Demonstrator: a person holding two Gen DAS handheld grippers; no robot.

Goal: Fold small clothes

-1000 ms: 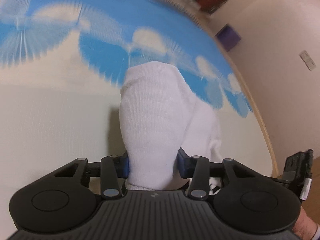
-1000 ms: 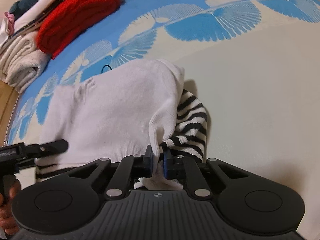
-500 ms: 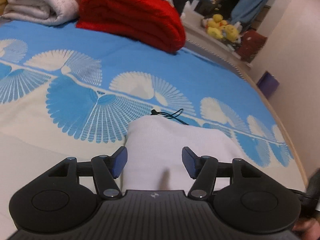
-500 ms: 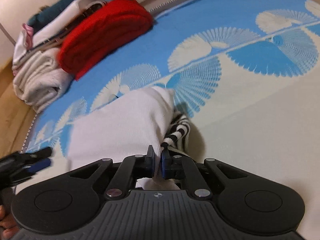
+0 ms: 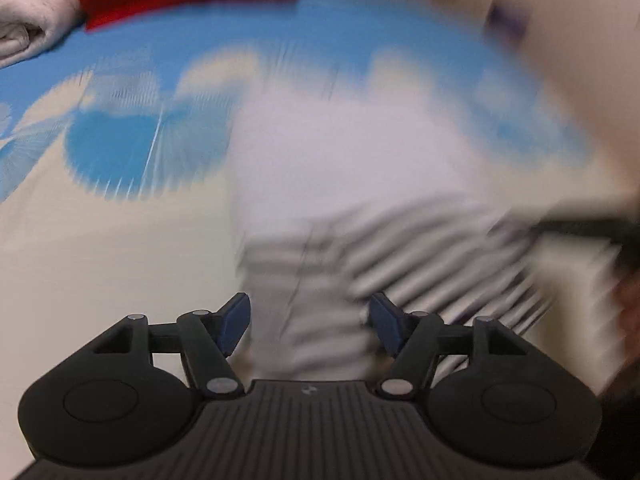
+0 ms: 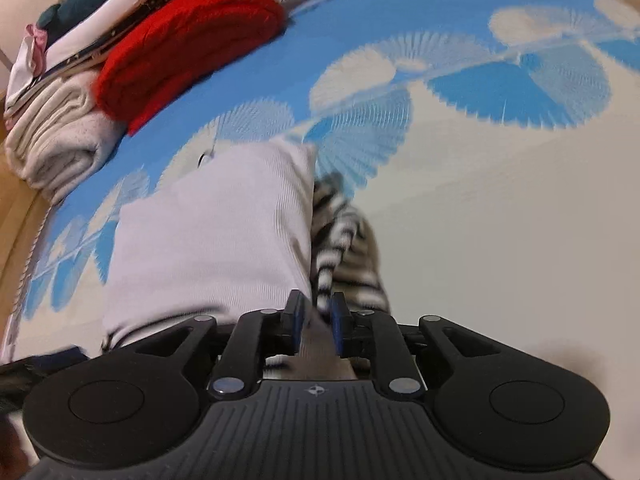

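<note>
A small white garment (image 6: pixel 216 232) with a black-and-white striped part (image 6: pixel 344 240) lies folded on the blue and cream patterned bedcover (image 6: pixel 500 200). In the left wrist view the garment (image 5: pixel 352 168) is blurred by motion, with its striped part nearest me. My left gripper (image 5: pixel 310 324) is open, its fingers either side of the garment's near edge. My right gripper (image 6: pixel 316 316) has its jaws slightly apart at the garment's near right corner, with cloth between the pads; whether it still pinches is unclear.
A folded red knit (image 6: pixel 188 44) and a cream towel (image 6: pixel 60 136) lie stacked at the back left with other folded clothes. The bed's wooden edge (image 6: pixel 16 216) runs along the left. The right gripper shows blurred at the left wrist view's right edge (image 5: pixel 592 224).
My left gripper let go of the white garment and drew back over it. My right gripper's jaws have parted a little. The garment now lies flatter on the bedcover.
</note>
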